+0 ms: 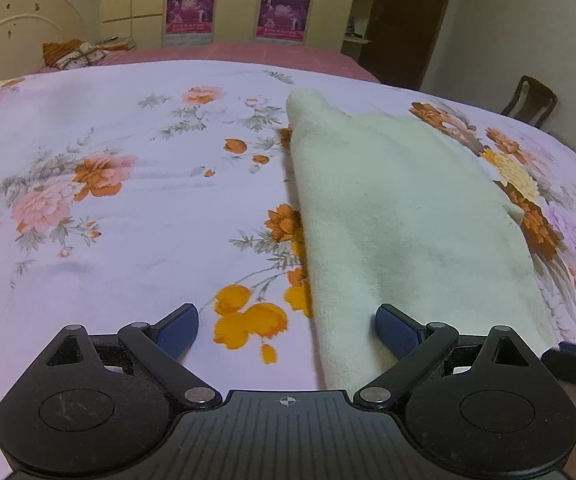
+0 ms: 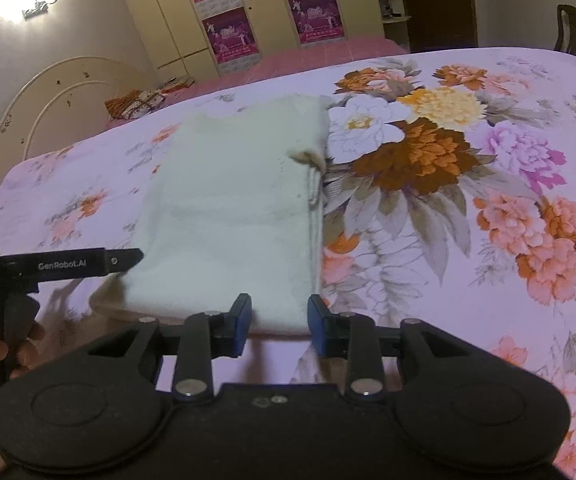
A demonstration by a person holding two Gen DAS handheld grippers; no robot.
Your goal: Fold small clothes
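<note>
Left gripper (image 1: 287, 330): blue-padded jaws spread wide, nothing clamped, right pad over the near edge of the folded cream-white fleece garment (image 1: 399, 216) | Right gripper (image 2: 279, 322): jaws partly apart, not gripping, garment's near hem between them | Garment: flat on the floral lilac bedsheet (image 1: 108, 208).

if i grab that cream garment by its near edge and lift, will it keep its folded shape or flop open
Probably flop: the cream garment looks soft and fleecy, with layers lying loosely stacked, so a one-edge lift would likely let them sag apart. It seems light, and on the smooth floral sheet a push would likely bunch it rather than slide it whole.
</note>
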